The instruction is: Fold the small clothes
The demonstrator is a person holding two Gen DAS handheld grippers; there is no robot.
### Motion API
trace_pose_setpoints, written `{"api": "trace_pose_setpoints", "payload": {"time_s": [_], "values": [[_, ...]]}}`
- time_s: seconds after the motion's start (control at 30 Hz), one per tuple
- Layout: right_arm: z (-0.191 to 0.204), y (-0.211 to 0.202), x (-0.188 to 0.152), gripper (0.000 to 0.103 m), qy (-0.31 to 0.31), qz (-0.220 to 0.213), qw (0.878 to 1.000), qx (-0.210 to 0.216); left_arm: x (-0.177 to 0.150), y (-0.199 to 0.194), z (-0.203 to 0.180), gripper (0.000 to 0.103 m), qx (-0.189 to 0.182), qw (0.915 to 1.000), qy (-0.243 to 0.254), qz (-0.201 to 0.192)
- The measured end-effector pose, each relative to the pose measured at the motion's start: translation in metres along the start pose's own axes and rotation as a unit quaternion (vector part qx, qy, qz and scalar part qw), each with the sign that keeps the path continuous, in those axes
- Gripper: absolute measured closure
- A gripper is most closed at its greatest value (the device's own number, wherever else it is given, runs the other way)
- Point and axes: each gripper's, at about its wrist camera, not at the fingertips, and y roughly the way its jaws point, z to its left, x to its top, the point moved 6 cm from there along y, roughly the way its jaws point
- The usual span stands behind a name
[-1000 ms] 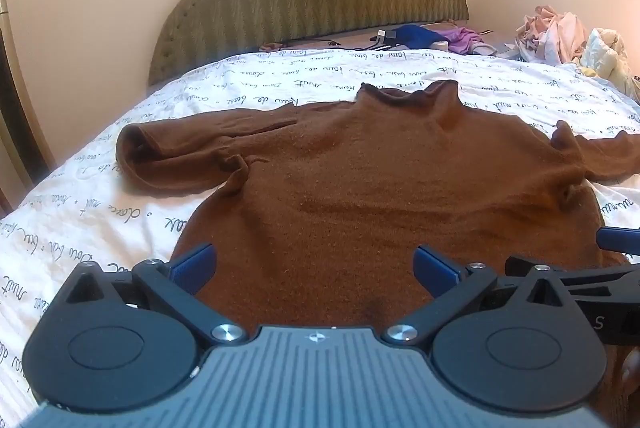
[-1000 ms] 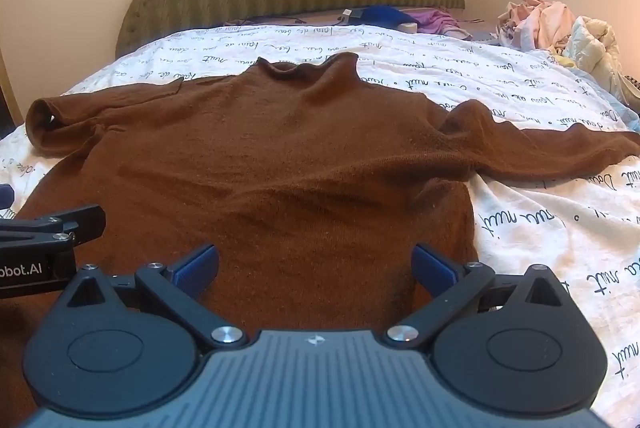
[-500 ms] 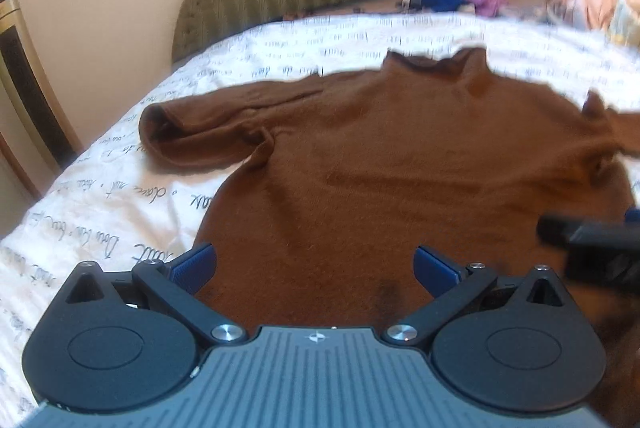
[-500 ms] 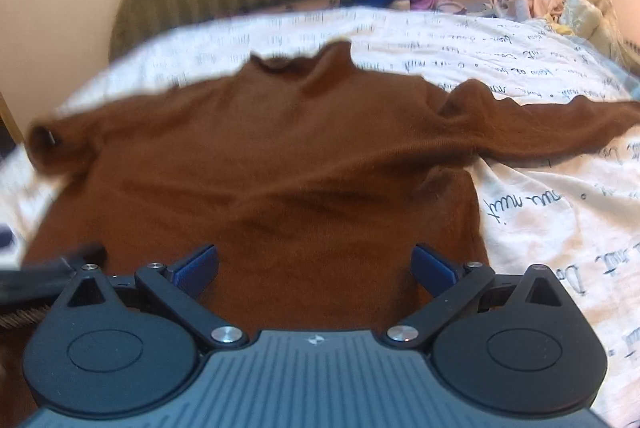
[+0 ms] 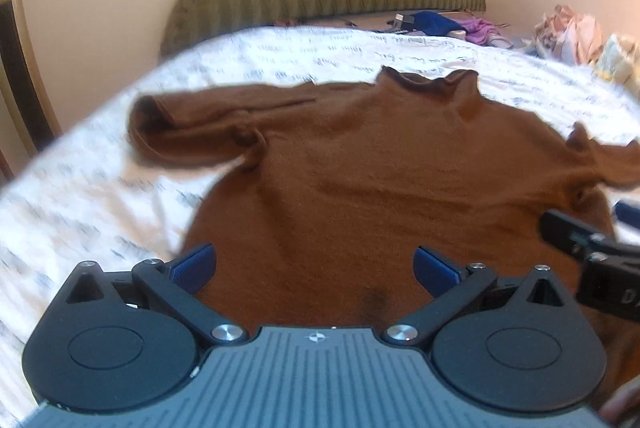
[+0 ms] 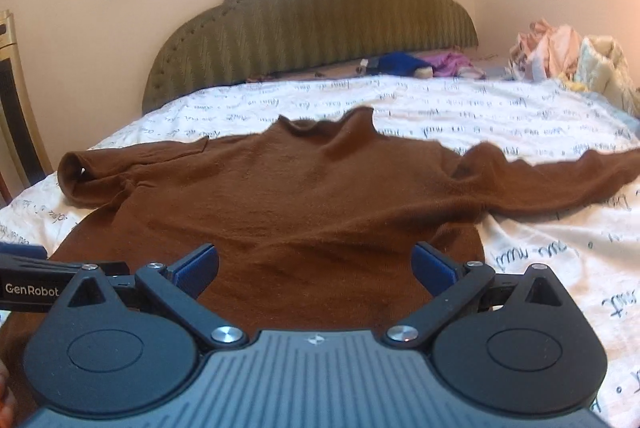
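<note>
A brown knit sweater (image 5: 360,188) lies flat on the bed with its collar toward the headboard and both sleeves spread out; it also shows in the right wrist view (image 6: 300,204). My left gripper (image 5: 314,264) is open and empty above the sweater's lower left part. My right gripper (image 6: 314,264) is open and empty above the lower right part. The right gripper's finger shows at the right edge of the left wrist view (image 5: 576,240). The left gripper's finger shows at the left edge of the right wrist view (image 6: 40,268). The hem is hidden under the gripper bodies.
The bed has a white sheet with script print (image 6: 540,260) and an olive padded headboard (image 6: 320,28). Blue and purple clothes (image 6: 420,62) lie by the headboard. A pile of pale clothes (image 6: 572,56) sits at the far right. A wooden chair (image 5: 16,68) stands left.
Both grippers have risen and pulled back a little from the sweater, so more of the bed and headboard shows. Both stay open. The sweater has not moved.
</note>
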Motion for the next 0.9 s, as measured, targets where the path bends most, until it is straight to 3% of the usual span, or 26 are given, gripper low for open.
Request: {"api": "trace_pose_setpoints", "payload": {"time_s": [0.03,0.1,0.17,0.2,0.37,0.47,0.53,0.6,0.67,0.8,0.9], "values": [[0.001,-0.003,-0.001,0.0,-0.01,-0.002,1.0,-0.003,0.001,-0.001,0.0,0.0,0.016,0.9998,0.015,-0.006],[0.002,-0.003,0.0,0.0,-0.015,-0.005,1.0,-0.005,0.002,-0.004,0.001,0.0,0.004,0.9996,0.018,-0.02],[0.0,-0.002,0.0,0.0,-0.003,-0.004,1.0,-0.008,0.004,-0.015,0.001,0.0,0.012,0.9962,0.024,-0.082],[-0.001,0.0,-0.001,0.0,-0.001,0.0,1.0,-0.008,0.004,-0.018,0.0,0.0,0.019,0.9954,0.031,-0.089],[-0.002,0.006,-0.009,0.0,-0.002,0.027,0.999,-0.026,0.005,-0.016,-0.005,0.0,0.007,0.9984,0.036,-0.043],[-0.003,0.008,-0.013,0.0,-0.01,0.037,0.998,-0.058,0.004,-0.02,-0.002,0.0,0.021,0.9981,0.029,-0.049],[-0.002,0.008,-0.015,0.0,-0.021,0.041,0.996,-0.078,0.003,-0.018,0.001,0.0,-0.007,0.9996,0.004,-0.027],[-0.003,0.009,-0.016,0.0,-0.014,0.054,0.996,-0.073,0.003,-0.02,0.003,0.0,-0.027,0.9992,-0.01,-0.03],[-0.005,0.006,-0.015,0.0,0.004,0.048,0.997,-0.057,0.004,-0.019,0.004,0.0,-0.013,0.9996,-0.02,-0.018],[-0.005,0.004,-0.015,0.0,-0.005,0.028,0.997,-0.077,0.0,0.002,0.0,0.0,0.004,0.9984,-0.004,0.057],[-0.006,0.008,-0.019,0.0,0.003,0.03,0.997,-0.066,-0.007,0.008,-0.003,0.0,0.017,0.9982,0.007,0.058]]}}
